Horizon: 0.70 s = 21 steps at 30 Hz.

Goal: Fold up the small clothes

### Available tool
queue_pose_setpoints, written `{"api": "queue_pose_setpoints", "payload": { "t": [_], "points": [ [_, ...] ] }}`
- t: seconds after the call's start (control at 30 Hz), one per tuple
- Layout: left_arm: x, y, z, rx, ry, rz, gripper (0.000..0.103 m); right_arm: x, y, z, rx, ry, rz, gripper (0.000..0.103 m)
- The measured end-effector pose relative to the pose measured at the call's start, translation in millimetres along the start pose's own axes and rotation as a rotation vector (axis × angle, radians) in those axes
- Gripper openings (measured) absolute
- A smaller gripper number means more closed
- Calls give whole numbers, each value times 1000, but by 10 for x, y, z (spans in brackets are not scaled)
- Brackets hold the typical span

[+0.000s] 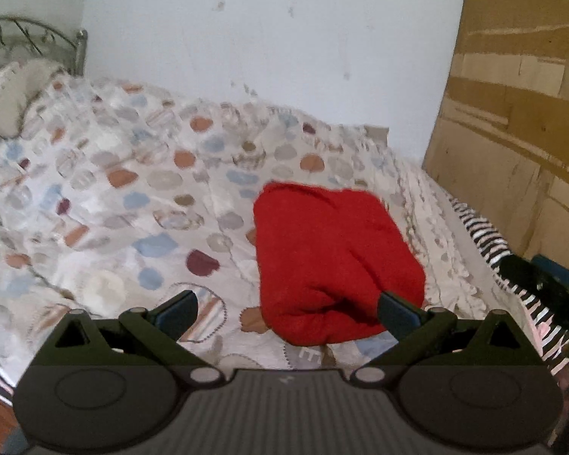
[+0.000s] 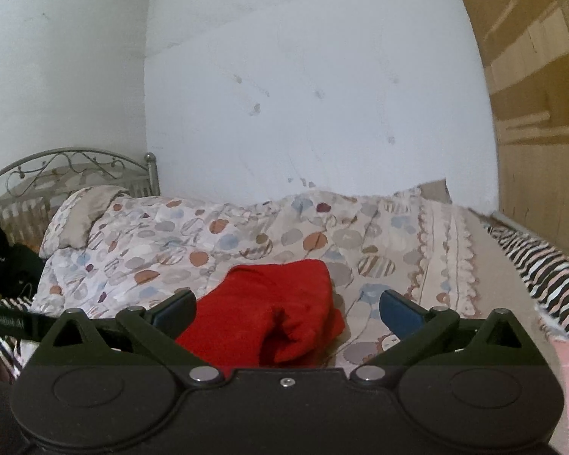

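Left wrist view: left gripper (image 1: 286, 313) fingers spreading wide, gripping nothing; red garment (image 1: 334, 258), fuzzy, lumpy, seemingly folded, lying on dotted quilt (image 1: 132, 197).

Right wrist view: right gripper (image 2: 287, 309) gaping, empty; soft bundle possibly slumping open on rumpled bedding.

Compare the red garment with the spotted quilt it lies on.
The red garment is one plain colour; the spotted quilt is pale with orange, blue and maroon spots. The garment is a small folded bundle; the quilt is spread across the bed. The garment lies near the quilt's striped edge, on top of it. Both are soft cloth, rumpled.
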<state>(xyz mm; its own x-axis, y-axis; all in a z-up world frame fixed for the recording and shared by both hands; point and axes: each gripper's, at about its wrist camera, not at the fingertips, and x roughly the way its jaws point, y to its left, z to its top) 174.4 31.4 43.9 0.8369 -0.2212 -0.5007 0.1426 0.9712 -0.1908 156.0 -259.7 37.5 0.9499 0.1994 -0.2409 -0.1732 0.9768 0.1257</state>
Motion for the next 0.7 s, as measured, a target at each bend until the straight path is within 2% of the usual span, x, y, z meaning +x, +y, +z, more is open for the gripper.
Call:
{"api": "queue_pose_setpoints", "payload": {
  "t": [0.23, 0.47, 0.7],
  "points": [
    [-573, -63, -129, 65, -101, 70, 103, -543, 130, -4, -2, -35, -15, 103],
    [-903, -25, -386, 48, -105, 83, 103, -975, 242, -130, -27, -34, -52, 103],
    [-1119, 25, -635, 46, -103, 86, 103, -1275, 383, -313, -59, 3, -29, 103]
  ]
}}
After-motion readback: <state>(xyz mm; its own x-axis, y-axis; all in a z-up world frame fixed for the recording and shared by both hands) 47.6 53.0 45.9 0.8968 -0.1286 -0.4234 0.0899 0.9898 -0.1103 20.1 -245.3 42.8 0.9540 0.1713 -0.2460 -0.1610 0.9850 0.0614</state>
